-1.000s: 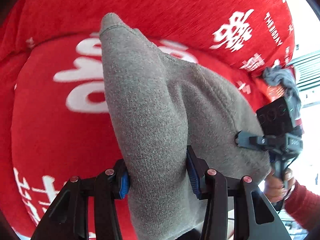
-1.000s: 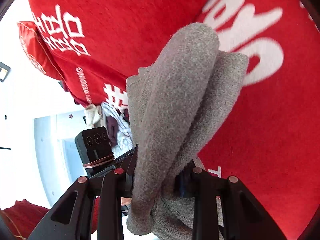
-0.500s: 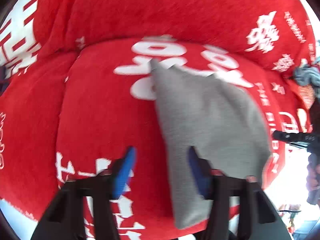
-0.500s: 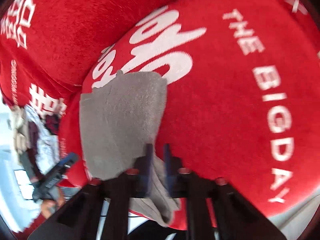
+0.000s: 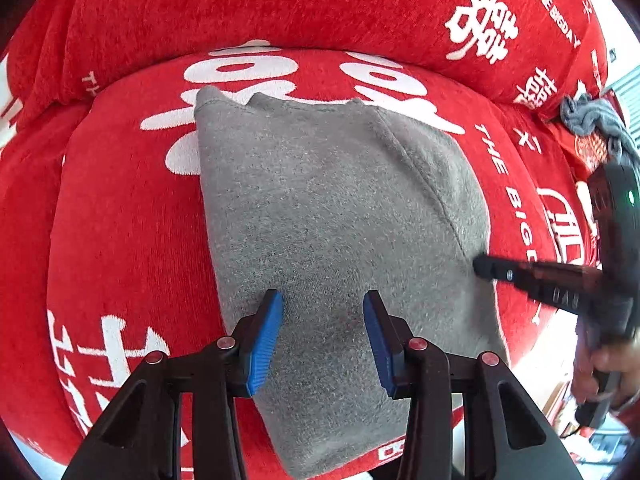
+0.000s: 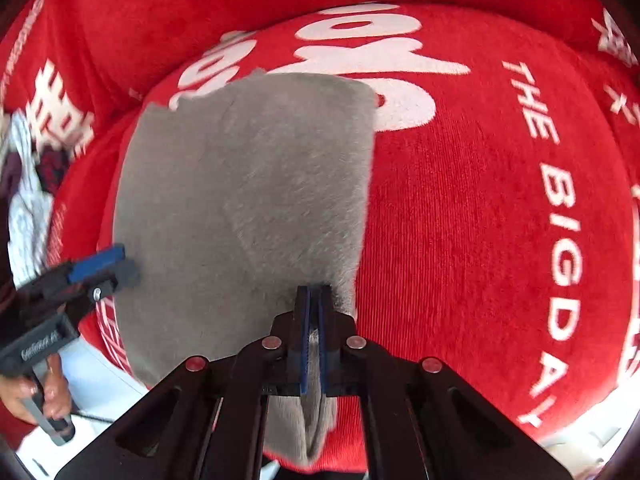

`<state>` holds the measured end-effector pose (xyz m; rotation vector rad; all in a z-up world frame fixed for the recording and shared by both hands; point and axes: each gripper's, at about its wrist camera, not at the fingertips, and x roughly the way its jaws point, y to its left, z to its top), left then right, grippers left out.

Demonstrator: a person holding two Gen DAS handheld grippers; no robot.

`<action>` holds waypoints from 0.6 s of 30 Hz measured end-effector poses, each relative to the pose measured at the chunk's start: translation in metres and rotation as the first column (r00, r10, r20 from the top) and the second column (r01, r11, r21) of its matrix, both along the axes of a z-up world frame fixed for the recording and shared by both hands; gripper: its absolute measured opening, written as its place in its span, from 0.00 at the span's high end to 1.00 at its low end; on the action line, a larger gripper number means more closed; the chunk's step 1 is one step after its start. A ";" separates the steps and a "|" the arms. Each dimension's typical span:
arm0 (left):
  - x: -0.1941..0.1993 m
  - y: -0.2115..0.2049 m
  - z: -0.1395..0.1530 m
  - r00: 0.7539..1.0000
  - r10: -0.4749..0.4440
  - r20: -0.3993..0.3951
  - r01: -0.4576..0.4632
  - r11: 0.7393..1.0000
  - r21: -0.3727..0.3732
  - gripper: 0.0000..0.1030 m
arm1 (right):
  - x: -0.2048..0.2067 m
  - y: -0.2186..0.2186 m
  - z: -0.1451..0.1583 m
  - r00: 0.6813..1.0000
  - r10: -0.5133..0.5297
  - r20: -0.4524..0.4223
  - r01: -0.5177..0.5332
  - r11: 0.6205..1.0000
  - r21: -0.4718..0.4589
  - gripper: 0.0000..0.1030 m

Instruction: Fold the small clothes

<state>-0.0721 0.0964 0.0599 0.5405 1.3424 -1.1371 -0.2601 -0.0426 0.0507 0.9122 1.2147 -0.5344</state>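
Right hand-held gripper clamps the grey garment's near edge; left hand-held gripper hovers released above it (cloth flat on the red cushion). Thin pinch: it could slip, spoiling the fold.

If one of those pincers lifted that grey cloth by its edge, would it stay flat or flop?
Probably flop: the grey cloth looks like soft knit, lying folded and following the curve of the red cushion. It is likely light for its size. Its fuzzy surface should not slip easily from the right gripper.
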 end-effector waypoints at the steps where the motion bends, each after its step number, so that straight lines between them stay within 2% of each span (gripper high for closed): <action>1: -0.001 0.000 0.001 1.000 -0.006 0.006 0.006 1.000 0.009 0.57 | -0.001 -0.003 0.000 1.000 -0.009 0.003 0.009 1.000 0.012 1.00; 6: -0.003 -0.001 0.006 1.000 -0.001 0.012 0.000 0.999 0.045 0.57 | -0.007 0.001 0.006 0.999 -0.027 -0.034 0.028 1.000 0.012 1.00; 11: -0.005 0.007 0.013 0.999 0.021 0.037 -0.024 0.995 0.097 0.56 | -0.031 -0.005 0.006 0.986 -0.121 -0.116 0.130 0.989 0.075 0.98; 15: -0.005 0.013 0.025 0.998 0.040 0.048 -0.046 0.991 0.123 0.55 | -0.045 -0.007 0.017 0.976 -0.176 -0.126 0.190 0.975 0.112 0.97; 17: -0.004 0.015 0.033 0.997 0.054 0.057 -0.061 0.989 0.132 0.33 | -0.048 -0.003 0.027 0.976 -0.176 -0.132 0.191 0.975 0.110 0.94; 18: -0.005 0.017 0.040 0.995 0.066 0.074 -0.075 0.989 0.125 0.30 | -0.048 -0.001 0.032 0.976 -0.175 -0.133 0.190 0.976 0.109 0.94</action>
